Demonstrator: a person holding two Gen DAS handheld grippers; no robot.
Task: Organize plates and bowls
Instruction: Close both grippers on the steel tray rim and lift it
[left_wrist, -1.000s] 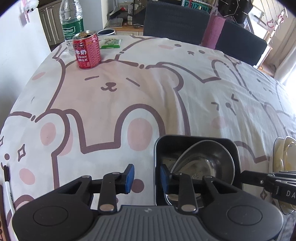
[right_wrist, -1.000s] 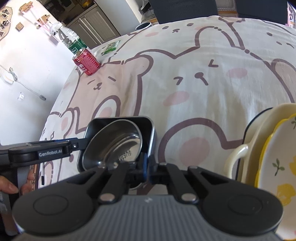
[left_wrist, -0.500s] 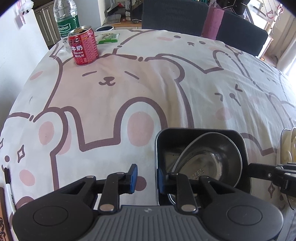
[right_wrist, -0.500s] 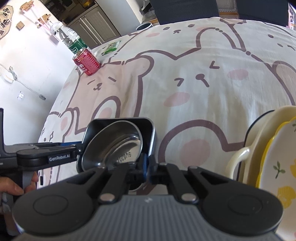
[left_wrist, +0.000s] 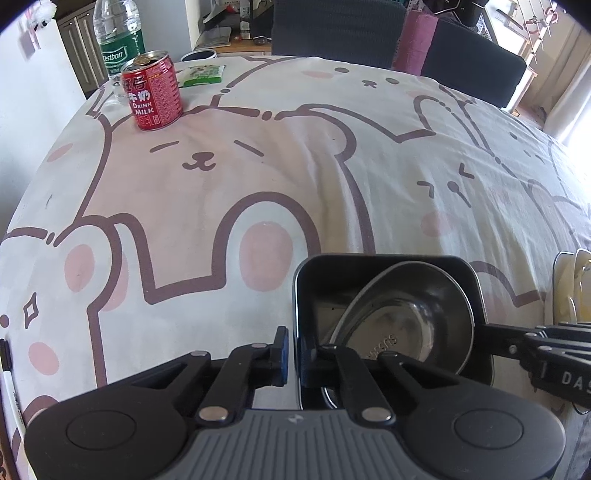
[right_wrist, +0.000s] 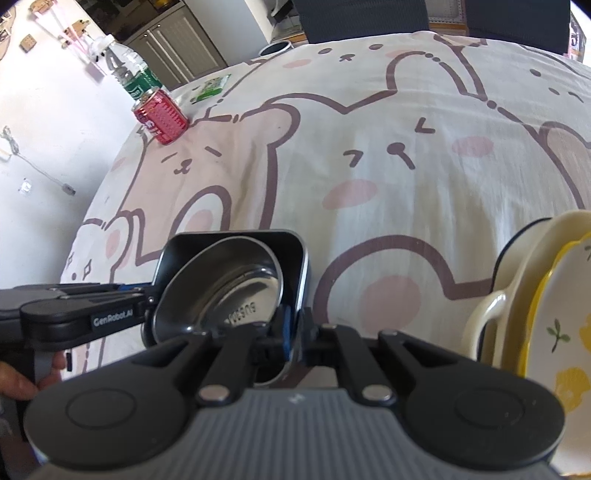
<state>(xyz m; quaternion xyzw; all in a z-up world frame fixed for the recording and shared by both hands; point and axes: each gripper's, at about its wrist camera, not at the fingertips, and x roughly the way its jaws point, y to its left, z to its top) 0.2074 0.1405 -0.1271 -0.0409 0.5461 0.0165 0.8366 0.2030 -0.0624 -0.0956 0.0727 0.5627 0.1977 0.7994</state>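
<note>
**Two grippers clamped on one tray**

Both pinch opposite walls of the black square tray (left_wrist: 384, 262): left gripper (left_wrist: 293, 350) its left wall, jaws just closed; right gripper (right_wrist: 295, 328) its right wall. A steel bowl (left_wrist: 410, 325) leans tilted inside. Cream dishes (right_wrist: 535, 295) stand right.

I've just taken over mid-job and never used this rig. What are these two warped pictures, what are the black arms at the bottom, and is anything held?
No robot here: a person holds a pair of tongs in each hand, each carrying a wide-angle camera looking along its fingers. The left-camera picture shows the left tongs clamped on the left wall of a black square tray; their jaws have just closed on it. The right-camera picture shows the right tongs clamped on the opposite wall. A steel bowl leans tilted inside. On the bear-print tablecloth: a red milk can, a water bottle, and cream and yellow dishes.
</note>
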